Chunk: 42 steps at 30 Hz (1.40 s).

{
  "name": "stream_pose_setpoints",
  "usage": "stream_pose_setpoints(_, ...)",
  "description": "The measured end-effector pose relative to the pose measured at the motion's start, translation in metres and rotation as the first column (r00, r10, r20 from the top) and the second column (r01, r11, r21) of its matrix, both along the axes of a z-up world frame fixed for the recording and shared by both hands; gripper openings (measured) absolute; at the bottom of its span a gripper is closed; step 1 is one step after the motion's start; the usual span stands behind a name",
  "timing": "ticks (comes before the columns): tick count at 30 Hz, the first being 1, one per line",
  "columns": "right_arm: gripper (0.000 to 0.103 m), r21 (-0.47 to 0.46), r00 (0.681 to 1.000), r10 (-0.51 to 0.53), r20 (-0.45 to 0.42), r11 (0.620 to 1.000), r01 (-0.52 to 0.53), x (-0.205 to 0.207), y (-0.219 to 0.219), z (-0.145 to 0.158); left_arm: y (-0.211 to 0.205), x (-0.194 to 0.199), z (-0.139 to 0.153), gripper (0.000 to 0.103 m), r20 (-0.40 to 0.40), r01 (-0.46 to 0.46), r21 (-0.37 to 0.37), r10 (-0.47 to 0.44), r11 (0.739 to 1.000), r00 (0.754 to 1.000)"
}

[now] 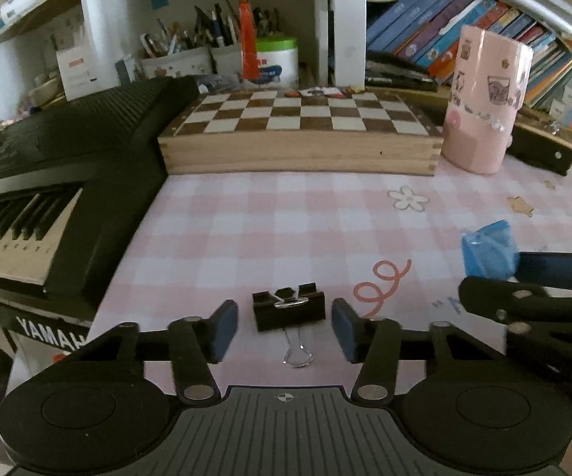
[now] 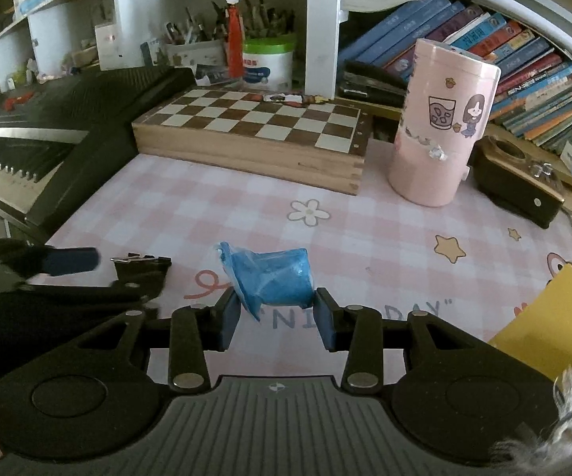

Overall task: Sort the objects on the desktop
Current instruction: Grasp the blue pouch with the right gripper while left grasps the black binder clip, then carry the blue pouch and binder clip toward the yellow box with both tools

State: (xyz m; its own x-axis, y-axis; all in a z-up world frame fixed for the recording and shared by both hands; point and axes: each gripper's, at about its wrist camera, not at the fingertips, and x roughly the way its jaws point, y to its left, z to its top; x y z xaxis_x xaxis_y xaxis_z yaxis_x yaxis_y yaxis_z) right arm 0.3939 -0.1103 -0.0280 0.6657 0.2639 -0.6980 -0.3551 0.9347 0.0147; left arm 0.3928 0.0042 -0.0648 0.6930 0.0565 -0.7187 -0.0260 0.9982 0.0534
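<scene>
A black binder clip [image 1: 289,309] lies on the pink checked desk mat [image 1: 270,222], between the fingers of my open left gripper [image 1: 284,327]; neither pad touches it. It also shows in the right wrist view [image 2: 141,271]. A blue wrapped packet [image 2: 272,279] lies between the pads of my right gripper [image 2: 277,323], which is open around it with the pads close to its sides. The packet also shows in the left wrist view [image 1: 488,252]. A pink cylindrical container [image 2: 440,127] with stickers stands upright at the back right.
A wooden chessboard box [image 1: 297,135] lies at the back of the mat. A black Yamaha keyboard [image 1: 48,182] runs along the left. Bookshelves with books [image 2: 523,63], pen holders [image 1: 190,51], a black box [image 2: 519,186] and a yellow sheet [image 2: 551,325] lie around.
</scene>
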Motion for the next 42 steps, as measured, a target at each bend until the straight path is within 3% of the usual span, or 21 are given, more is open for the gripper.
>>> stream_pose_setpoints(2,0.038,0.003,1.000,0.004,0.001,1.000,-0.004,0.000,0.001,0.001,-0.001,0.003,-0.004,0.041,-0.013,-0.002,0.002,0.002,1.000,1.000)
stream_pose_setpoints(9,0.037,0.018,1.000,0.013,-0.005,1.000,-0.013,-0.001,-0.001,0.001,0.001,0.003,-0.003,0.038,-0.001,-0.010,0.000,0.010,1.000,1.000)
stream_pose_setpoints(22,0.036,0.044,1.000,0.012,-0.004,0.999,-0.012,-0.022,-0.007,0.009,0.025,-0.047,0.043,0.038,0.064,-0.004,-0.094,0.010,0.996,0.998)
stream_pose_setpoints(29,0.036,0.049,1.000,0.004,0.027,0.999,-0.005,-0.054,-0.011,0.025,0.029,-0.089,0.067,0.038,0.105,0.050,-0.150,-0.034,0.987,0.994)
stream_pose_setpoints(42,0.036,0.072,0.995,-0.087,0.037,0.994,0.085,-0.134,-0.019,0.046,0.043,-0.153,0.090,0.038,0.159,0.172,-0.176,-0.144,0.969,0.977)
